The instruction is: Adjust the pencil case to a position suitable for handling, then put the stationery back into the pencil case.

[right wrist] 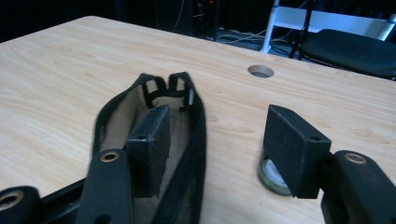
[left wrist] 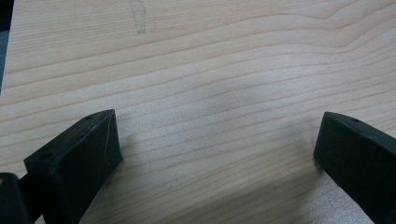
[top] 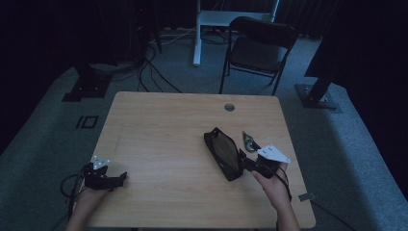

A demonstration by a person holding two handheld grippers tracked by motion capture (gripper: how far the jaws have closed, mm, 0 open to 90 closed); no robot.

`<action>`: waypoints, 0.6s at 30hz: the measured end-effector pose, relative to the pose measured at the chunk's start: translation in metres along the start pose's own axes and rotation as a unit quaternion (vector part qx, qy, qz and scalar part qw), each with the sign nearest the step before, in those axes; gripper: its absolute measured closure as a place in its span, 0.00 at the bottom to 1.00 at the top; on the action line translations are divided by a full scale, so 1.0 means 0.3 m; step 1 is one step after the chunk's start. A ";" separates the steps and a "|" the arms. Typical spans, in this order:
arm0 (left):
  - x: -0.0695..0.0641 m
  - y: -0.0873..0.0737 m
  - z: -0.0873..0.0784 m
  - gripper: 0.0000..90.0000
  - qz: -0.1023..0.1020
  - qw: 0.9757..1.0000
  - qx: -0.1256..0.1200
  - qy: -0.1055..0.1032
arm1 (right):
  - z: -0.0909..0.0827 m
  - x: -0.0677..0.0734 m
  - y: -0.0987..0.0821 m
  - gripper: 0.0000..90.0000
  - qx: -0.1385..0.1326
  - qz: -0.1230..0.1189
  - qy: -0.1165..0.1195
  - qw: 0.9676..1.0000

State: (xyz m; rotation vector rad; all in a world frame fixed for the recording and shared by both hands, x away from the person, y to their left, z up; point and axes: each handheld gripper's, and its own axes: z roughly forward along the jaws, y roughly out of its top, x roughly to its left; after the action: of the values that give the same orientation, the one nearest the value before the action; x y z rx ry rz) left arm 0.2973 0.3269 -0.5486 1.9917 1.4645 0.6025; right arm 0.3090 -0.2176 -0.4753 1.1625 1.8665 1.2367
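Observation:
A black pouch (top: 223,153) with a tan lining (right wrist: 116,112) lies open on the wooden table (top: 163,125), right of centre. My right gripper (top: 246,161) is at its near right end. In the right gripper view, one jaw of my right gripper (right wrist: 219,126) sits inside the pouch's mouth and the other stands outside. The pouch's side wall is between them, unpressed. A small round green thing (top: 248,141) (right wrist: 270,181) lies on the table just beyond the outer jaw. My left gripper (top: 119,179) (left wrist: 217,135) rests open near the front left edge, over bare wood.
A round cable hole (top: 229,107) (right wrist: 260,71) is set in the table near its far edge. Behind the table, a black chair (top: 260,48) and a white desk leg (top: 197,33) stand on the grey carpet. Cables and dark stands lie at the back left.

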 end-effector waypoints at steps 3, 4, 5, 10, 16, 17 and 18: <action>-0.001 0.000 0.000 0.01 -0.001 1.000 -0.001 0.000 | 0.016 -0.017 0.006 0.43 0.004 0.002 -0.001 1.000; -0.001 0.000 0.000 0.01 -0.001 1.000 -0.001 0.000 | 0.021 -0.023 0.007 0.42 0.004 0.002 -0.001 1.000; 0.000 0.000 0.000 0.01 -0.001 1.000 -0.001 0.000 | 0.029 -0.029 0.007 0.40 0.007 0.006 0.002 1.000; -0.001 0.000 0.000 0.01 -0.001 1.000 0.000 0.000 | 0.075 -0.073 0.007 0.33 0.022 0.014 0.007 1.000; -0.001 0.000 0.000 0.01 -0.001 1.000 0.000 0.000 | 0.115 -0.123 0.007 0.33 0.025 0.016 -0.006 1.000; -0.001 0.000 0.000 0.01 -0.001 1.000 0.000 0.000 | 0.122 -0.132 0.007 0.33 0.028 0.018 -0.008 0.999; 0.000 0.000 0.000 0.01 -0.001 1.000 0.000 0.000 | 0.130 -0.142 0.006 0.32 0.032 0.020 -0.009 0.999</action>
State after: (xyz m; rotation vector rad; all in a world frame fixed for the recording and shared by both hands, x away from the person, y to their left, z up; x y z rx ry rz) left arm 0.2973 0.3267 -0.5485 1.9905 1.4661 0.6014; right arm 0.3606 -0.2403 -0.4876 1.2473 1.8907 1.1925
